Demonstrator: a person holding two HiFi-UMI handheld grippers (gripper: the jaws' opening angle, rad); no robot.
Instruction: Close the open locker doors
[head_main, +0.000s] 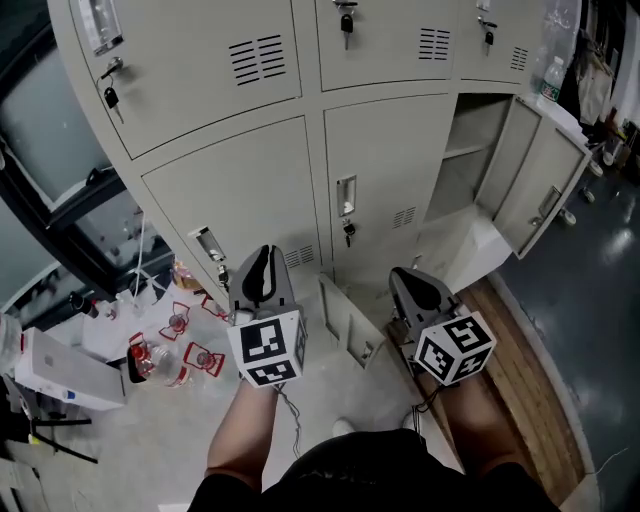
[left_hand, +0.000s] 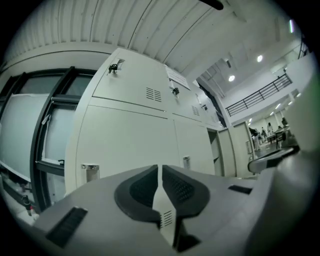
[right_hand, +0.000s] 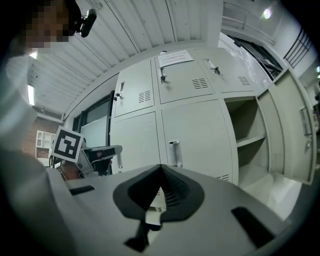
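Beige steel locker bank (head_main: 240, 190) is filling the head view. Its wide-open beige door (head_main: 545, 185) in the far right column is hanging at 2 o'clock of the grey right gripper (head_main: 412, 278), well apart from it, exposing an inner shelf (head_main: 466, 150). The right gripper's jaws are sitting fully together, gripping nothing. The grey left gripper (head_main: 262, 258), at its 9 o'clock, is showing jaws all but together, with only a thin slit and nothing between.
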